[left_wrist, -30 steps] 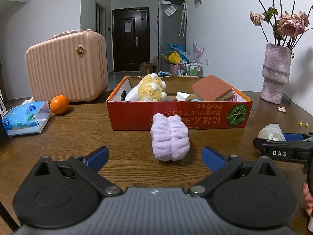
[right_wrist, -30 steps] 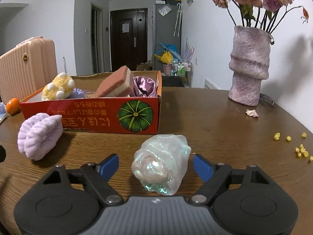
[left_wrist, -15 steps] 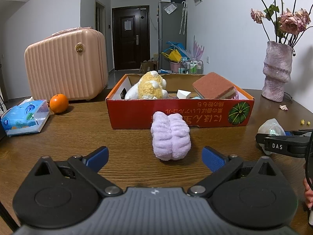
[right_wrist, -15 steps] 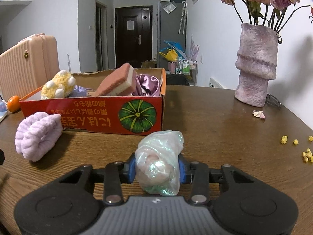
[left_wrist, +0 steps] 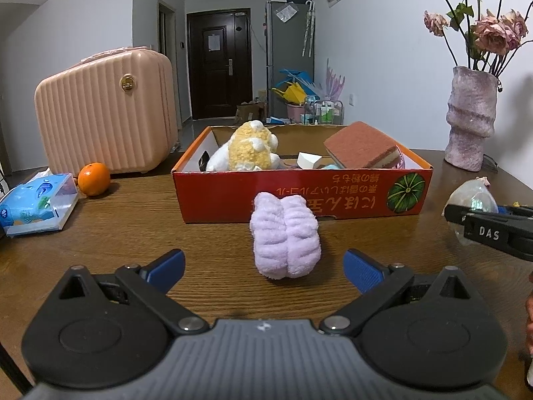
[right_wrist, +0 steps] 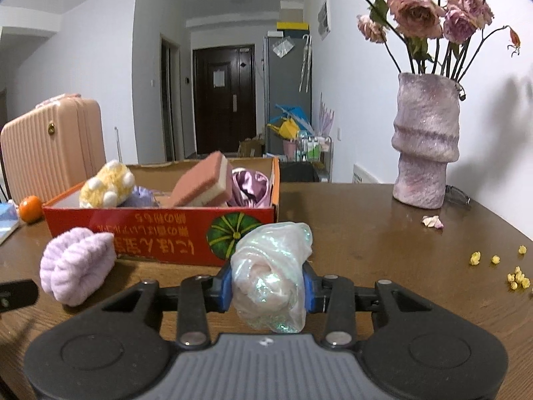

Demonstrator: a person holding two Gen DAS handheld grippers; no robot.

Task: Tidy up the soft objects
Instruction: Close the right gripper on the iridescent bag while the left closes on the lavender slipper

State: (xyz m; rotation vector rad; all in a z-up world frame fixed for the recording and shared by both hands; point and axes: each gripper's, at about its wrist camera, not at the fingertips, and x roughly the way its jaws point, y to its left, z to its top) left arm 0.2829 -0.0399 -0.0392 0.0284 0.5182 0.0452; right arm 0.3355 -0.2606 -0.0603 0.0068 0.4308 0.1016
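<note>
Right claw: my right gripper (right_wrist: 268, 290) is clenched on the iridescent, pearly crinkled soft bundle (right_wrist: 271, 276); both blue pads press its sides, and the bundle sits pinched between them.
Left claw: my left gripper (left_wrist: 263, 265) is released, blue pads spread wide, with the fluffy lilac rolled cloth (left_wrist: 284, 235) lying on the table just ahead, between the two pads and touching neither.
Lilac cloth from the right claw: ahead and to the left (right_wrist: 75, 265), resting against the front wall of the box.
Box: the red cardboard box (left_wrist: 299, 196) stands straight ahead of both claws, beyond the cloth; it holds a yellow-and-white plush toy (left_wrist: 248, 151), a brown-topped layered sponge block (left_wrist: 361, 151) and a shiny pink-purple satin piece (right_wrist: 250, 188).
In the way: I see only the box's front wall between the held bundle and the box interior.
Around: a pink ribbed hard case (left_wrist: 103, 113), an orange (left_wrist: 94, 179) and a blue tissue pack (left_wrist: 35, 206) far left; a mauve textured vase of dried roses (right_wrist: 424, 143) right; yellow crumbs (right_wrist: 513, 273) on the wooden table (right_wrist: 383, 243).
Writing: "DAS" on the right gripper's finger (left_wrist: 489, 233); the box front carries upside-down yellow characters I cannot read, beside a green pumpkin picture.
</note>
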